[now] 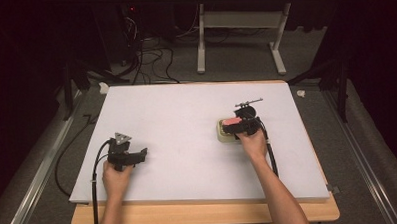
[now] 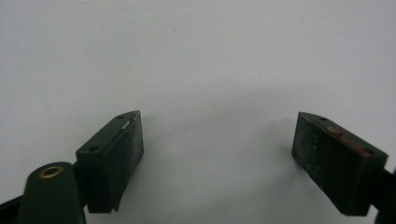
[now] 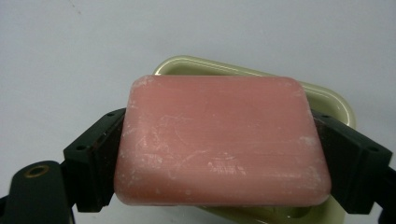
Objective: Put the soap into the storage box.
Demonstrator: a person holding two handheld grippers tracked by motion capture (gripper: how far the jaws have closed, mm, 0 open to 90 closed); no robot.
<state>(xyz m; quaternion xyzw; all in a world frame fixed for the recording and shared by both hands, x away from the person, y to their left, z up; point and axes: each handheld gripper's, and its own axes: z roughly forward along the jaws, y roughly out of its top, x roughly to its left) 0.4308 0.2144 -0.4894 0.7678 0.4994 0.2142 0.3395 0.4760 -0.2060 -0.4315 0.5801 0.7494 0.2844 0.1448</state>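
Left gripper: near the front left of the table, jaws spread wide over bare white surface, nothing between them.
Right gripper: at the right of the table, jaws clamped on the two short ends of the pink soap.
Soap: held flat just above the dish, long axis running straight across from jaw to jaw, broad face up.
Dish: pale green, directly under and behind the soap, its far rim showing past the bar.
Around: nothing else lies close to the dish; the two grippers are well apart.
Open room: wide white surface to the left and beyond; the table's right edge is nearer.
Far: table legs and cables on the floor.
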